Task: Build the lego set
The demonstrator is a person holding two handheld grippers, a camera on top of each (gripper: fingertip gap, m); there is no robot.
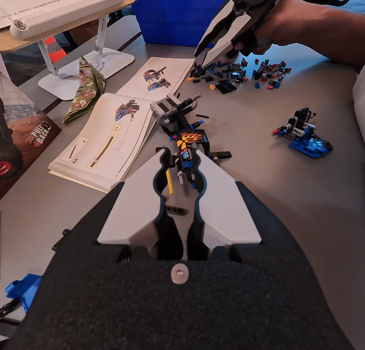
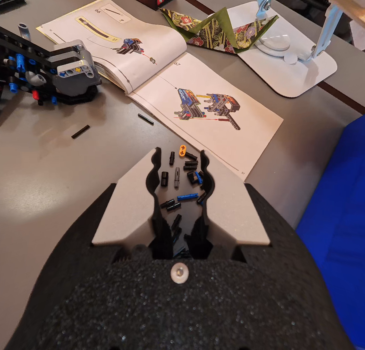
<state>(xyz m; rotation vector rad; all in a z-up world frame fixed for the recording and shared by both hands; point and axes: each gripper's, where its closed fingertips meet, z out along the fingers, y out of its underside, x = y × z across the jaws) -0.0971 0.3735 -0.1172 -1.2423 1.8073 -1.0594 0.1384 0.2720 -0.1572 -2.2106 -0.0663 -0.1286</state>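
Observation:
The partly built Lego model, with a flame-sticker panel, lies on the grey table beside the open instruction booklet. My left gripper is open, its fingers on either side of the model's near end, with a yellow axle between them. My right gripper is open and empty, low over a scatter of loose pins: an orange piece, a grey axle pin and a blue pin. It also shows in the left wrist view at the pile's left edge. The model is at far left there.
A blue sub-assembly stands at the right. Loose pieces spread behind it. A blue bin sits at the back. A white stand, folded patterned paper and the set's box are on the left. Black axles lie loose. The orange piece sits 4 cm or so from the ends of my right fingers. My left wrist view looks at it from another angle. My left tips are about 30 cm from the grey axle pin, my right tips only 4 cm. My left wrist view looks at it from another angle.

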